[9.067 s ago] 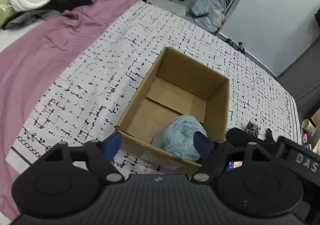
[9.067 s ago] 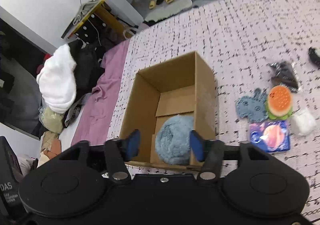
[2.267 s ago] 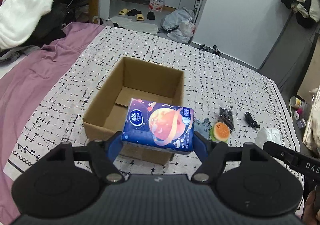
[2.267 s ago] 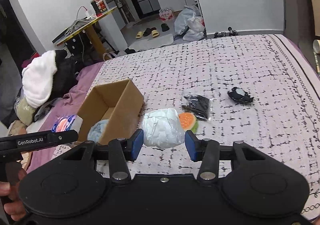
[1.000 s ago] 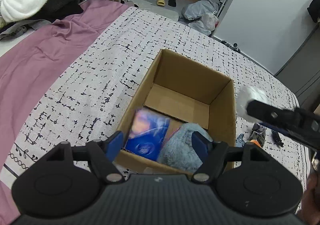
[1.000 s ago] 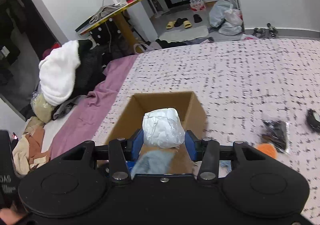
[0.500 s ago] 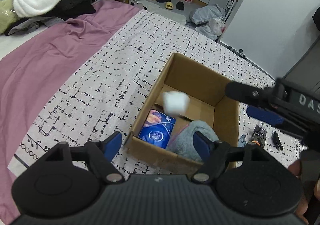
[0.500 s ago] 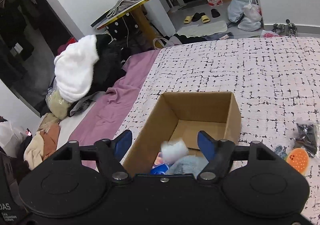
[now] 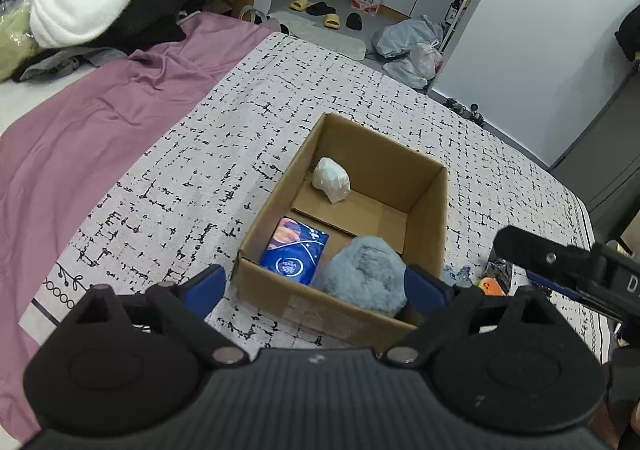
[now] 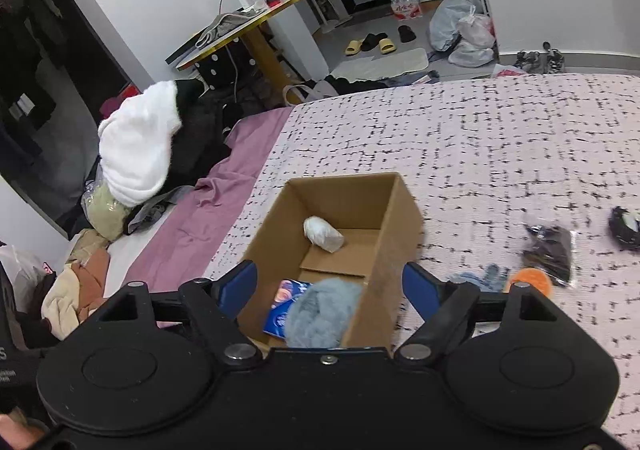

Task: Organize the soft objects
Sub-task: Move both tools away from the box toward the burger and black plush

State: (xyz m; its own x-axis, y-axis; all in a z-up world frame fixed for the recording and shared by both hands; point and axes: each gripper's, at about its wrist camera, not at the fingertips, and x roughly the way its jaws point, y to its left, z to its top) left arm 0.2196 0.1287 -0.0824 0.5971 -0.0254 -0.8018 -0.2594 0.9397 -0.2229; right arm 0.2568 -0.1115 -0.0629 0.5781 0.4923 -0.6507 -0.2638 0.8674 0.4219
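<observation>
Bedroom; bed (image 9: 192,186) with black-flecked white cover and mauve sheet at frame left; clothes heap (image 10: 136,146) upper left.

Item 1: cardboard box (image 9: 424,218), open-topped, frame centre, serving as the collecting bin. Holds a white wrapped bundle (image 9: 331,179) against the far left wall, a blue tissue pack (image 9: 294,250) leaning at the near left, and a grey-blue plush (image 9: 362,274) in the near right corner.

Item 2: left tool (image 9: 314,286), jaws spread wide and having just been opening, nothing between them; held above the box's near edge.

Item 3: right tool (image 10: 330,284), jaws likewise spread, just been opening, empty; presumably both have let go of their loads.

Item 4: loose goods right of the box: blue fabric piece (image 10: 478,277), orange toy (image 10: 530,277) partly behind a tool arm, dark packet (image 10: 550,248), black object (image 10: 626,228) cut by the frame edge. Contents blurred, unidentified.
</observation>
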